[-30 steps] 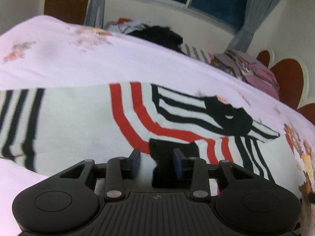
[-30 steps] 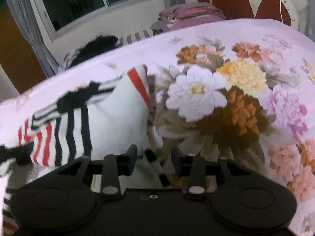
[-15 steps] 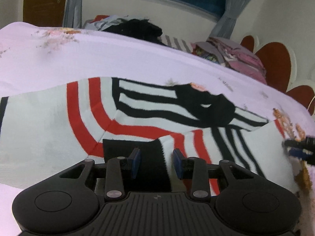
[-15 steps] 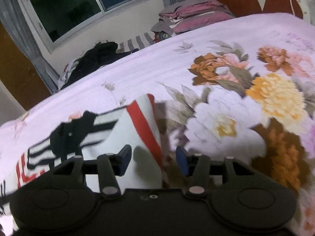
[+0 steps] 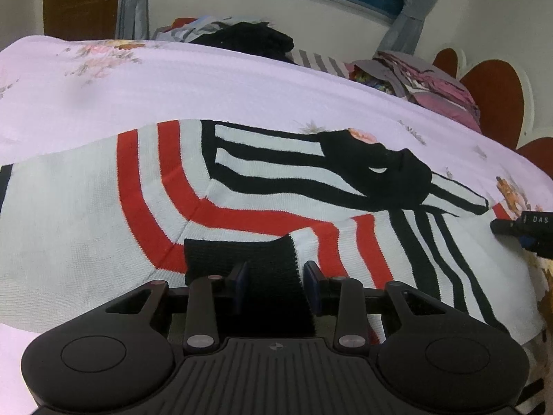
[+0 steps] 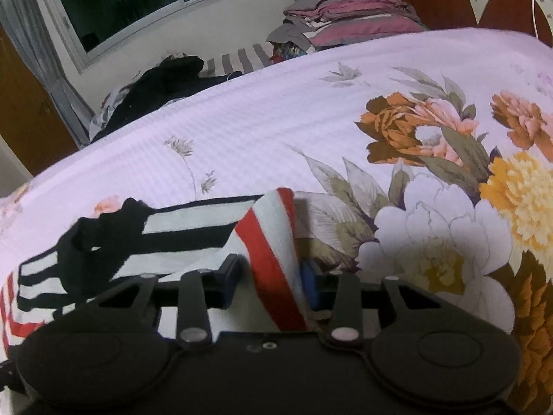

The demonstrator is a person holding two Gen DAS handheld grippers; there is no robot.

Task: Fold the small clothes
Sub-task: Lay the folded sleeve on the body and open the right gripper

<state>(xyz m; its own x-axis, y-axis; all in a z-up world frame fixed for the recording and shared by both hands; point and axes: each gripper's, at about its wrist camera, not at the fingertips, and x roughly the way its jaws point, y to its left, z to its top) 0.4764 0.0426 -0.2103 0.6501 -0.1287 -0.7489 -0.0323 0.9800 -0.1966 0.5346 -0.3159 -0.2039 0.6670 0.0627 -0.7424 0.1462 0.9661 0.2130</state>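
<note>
A small white knit sweater (image 5: 103,214) with red and black stripes lies spread on the bed. Its black neck (image 5: 376,173) points to the far side. My left gripper (image 5: 276,276) is open, with a black cuff (image 5: 242,263) of the sweater lying between its fingers. My right gripper (image 6: 269,276) is open at the sweater's right edge, and a raised fold with a red stripe (image 6: 273,263) stands between its fingers. The right gripper also shows at the right edge of the left wrist view (image 5: 525,231).
The bed has a pink bedspread (image 6: 276,110) with large printed flowers (image 6: 432,235) on the right. A heap of dark clothes (image 5: 249,39) and a stack of folded clothes (image 6: 345,10) lie at the far side. A window and curtains are behind.
Both grippers have moved in low over the sweater. The left now straddles the black cuff. The right has opened wider and has come to the red-striped edge.
</note>
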